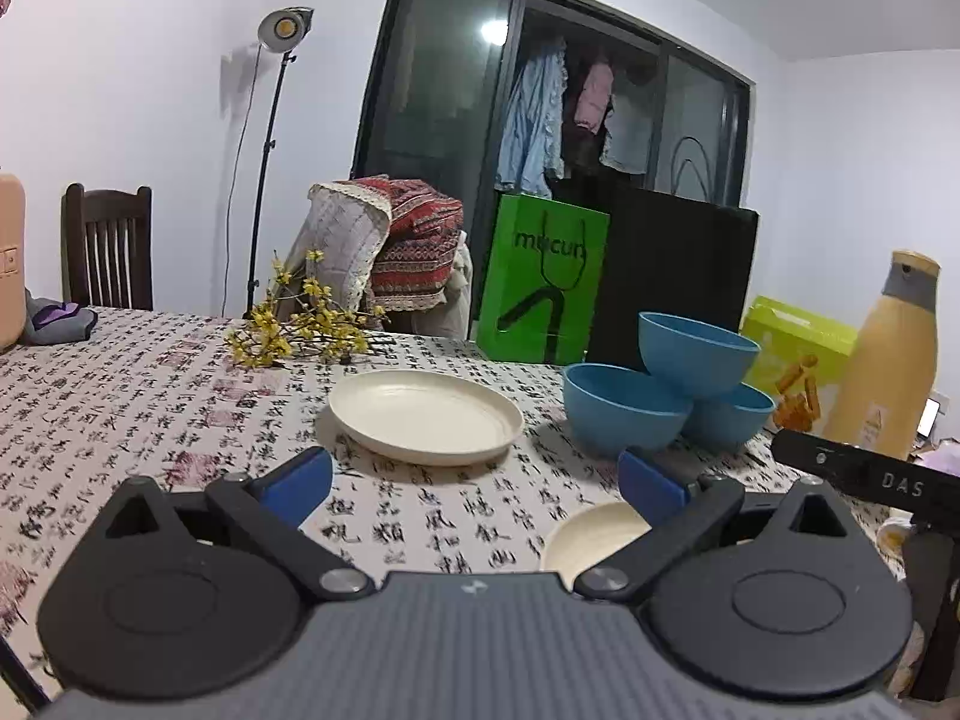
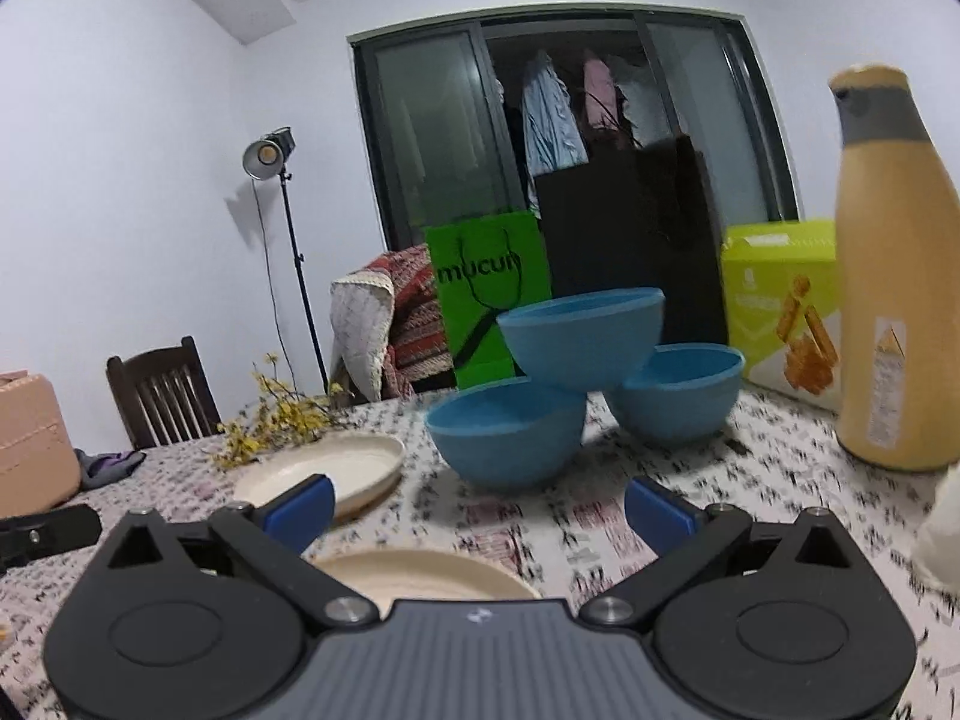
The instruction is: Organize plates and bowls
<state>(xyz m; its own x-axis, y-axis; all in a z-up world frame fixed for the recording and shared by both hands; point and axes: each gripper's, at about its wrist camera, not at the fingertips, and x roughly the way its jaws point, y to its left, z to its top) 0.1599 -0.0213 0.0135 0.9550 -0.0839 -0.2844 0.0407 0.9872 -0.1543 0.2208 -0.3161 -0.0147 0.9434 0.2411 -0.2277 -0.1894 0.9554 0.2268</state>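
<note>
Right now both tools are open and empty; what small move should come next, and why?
Probably ease the right tool forward and up toward the top bowl. It sits perched on the rims of two bowls, looks least stable, and blocks nesting them. The plates lie flat and can wait.

A table [image 1: 150, 396] covered in a cloth printed with black calligraphy and red seal marks carries everything here. Toward the middle lies a cream plate [image 1: 426, 414], with a second cream plate [image 1: 594, 537] nearer the front edge, and to the right two blue bowls [image 1: 624, 408] sit side by side with a third blue bowl [image 1: 696, 348] perched on their rims. A sprig of yellow flowers [image 1: 294, 330] lies behind the plates, a green bag [image 1: 543, 279] and a yellow-green box [image 2: 780, 306] stand along the far edge, a tall yellow bottle [image 2: 894, 276] stands at the right, and a peach case [image 2: 33, 438] with some grey-purple cloth [image 1: 57, 321] rests at the left.
</note>
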